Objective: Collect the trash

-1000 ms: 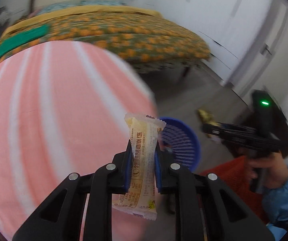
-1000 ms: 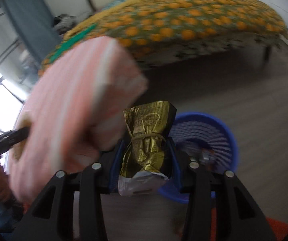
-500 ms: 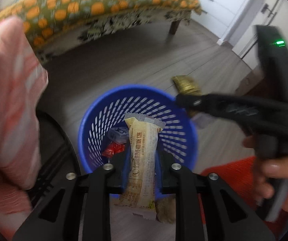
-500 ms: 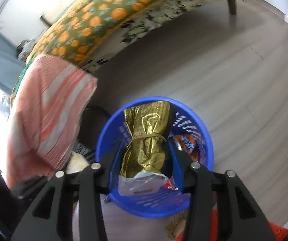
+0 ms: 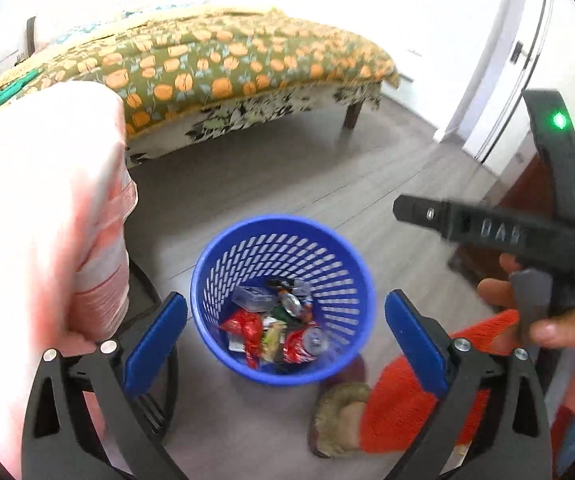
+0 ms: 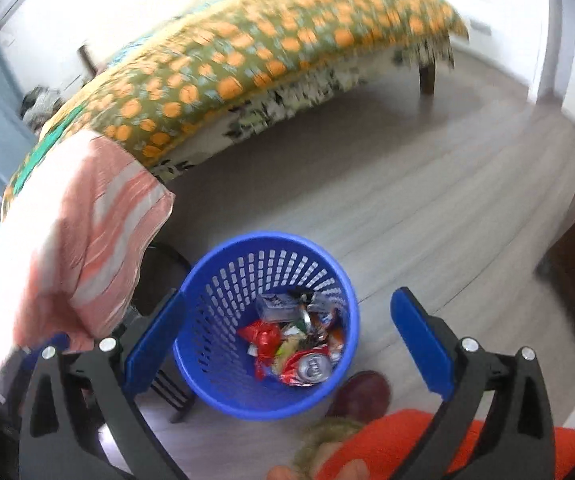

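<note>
A blue slotted waste basket (image 5: 279,222) stands on the floor right below both grippers. Its bottom holds trash (image 5: 279,328): red wrappers, a yellowish wrapper, drink cans. My left gripper (image 5: 285,298) hangs over the basket, its jaws opening wide with nothing between the blue pads (image 5: 155,344). In the right wrist view the same basket (image 6: 271,238) and trash (image 6: 295,348) lie below my right gripper (image 6: 289,298); its jaws are also opening and empty. A hand (image 5: 559,328) holds the right gripper at the right edge of the left wrist view.
A pink striped cloth (image 5: 47,220) (image 6: 99,232) drapes over dark furniture legs (image 5: 155,400) just left of the basket. A bed with an orange-patterned cover (image 5: 227,64) stands behind. An orange fuzzy slipper (image 5: 399,400) is on the wood floor beside the basket.
Both grippers swung from beside the pink cloth to above the basket. The left let go of the yellow wrapper and the right of the gold wrapper; both sets of jaws spread wide.
</note>
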The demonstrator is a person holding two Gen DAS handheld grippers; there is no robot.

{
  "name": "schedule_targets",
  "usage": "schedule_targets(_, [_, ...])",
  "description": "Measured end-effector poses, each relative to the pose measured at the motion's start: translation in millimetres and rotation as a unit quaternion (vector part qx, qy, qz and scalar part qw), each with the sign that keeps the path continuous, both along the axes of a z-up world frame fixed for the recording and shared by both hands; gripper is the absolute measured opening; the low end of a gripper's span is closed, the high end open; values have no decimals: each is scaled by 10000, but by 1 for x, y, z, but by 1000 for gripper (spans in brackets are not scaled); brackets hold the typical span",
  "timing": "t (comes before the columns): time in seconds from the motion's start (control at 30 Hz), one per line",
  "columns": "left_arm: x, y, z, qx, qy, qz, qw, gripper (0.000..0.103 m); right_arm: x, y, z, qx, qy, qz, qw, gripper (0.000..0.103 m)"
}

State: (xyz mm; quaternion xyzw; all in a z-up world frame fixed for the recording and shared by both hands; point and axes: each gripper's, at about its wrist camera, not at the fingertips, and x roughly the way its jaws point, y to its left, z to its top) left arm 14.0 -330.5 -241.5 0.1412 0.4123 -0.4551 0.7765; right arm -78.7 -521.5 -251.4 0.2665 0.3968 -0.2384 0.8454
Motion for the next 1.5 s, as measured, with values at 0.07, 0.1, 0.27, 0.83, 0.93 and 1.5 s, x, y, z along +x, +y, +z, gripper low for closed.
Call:
schedule_targets(0.07, [-11,14,18,-18,-199,-99,9998,98,-19,25,28,-401,-311,87,9987,98])
schedule_targets(0.1, [-16,20,26,32,-390,-104,9992,98,-25,31,36,-479,-467,89,9977,98])
schedule_targets(0.27, [-28,50,54,231,-949,593,9934,98,-66,56,75,-120,-1559,29,9877,98])
schedule_targets(0.83, [-23,81,59,332,-576,851,9941,98,-73,134,67,-842,43,200,9962,98])
schedule_targets(0.93, [-25,77,57,375,-578,827,9942,98,-77,139,68,-883,73,237,9958,98])
schedule_targets(1.5, [-22,75,52,475,-682,946,9920,98,-75,141,70,-866,122,216,9959,98])
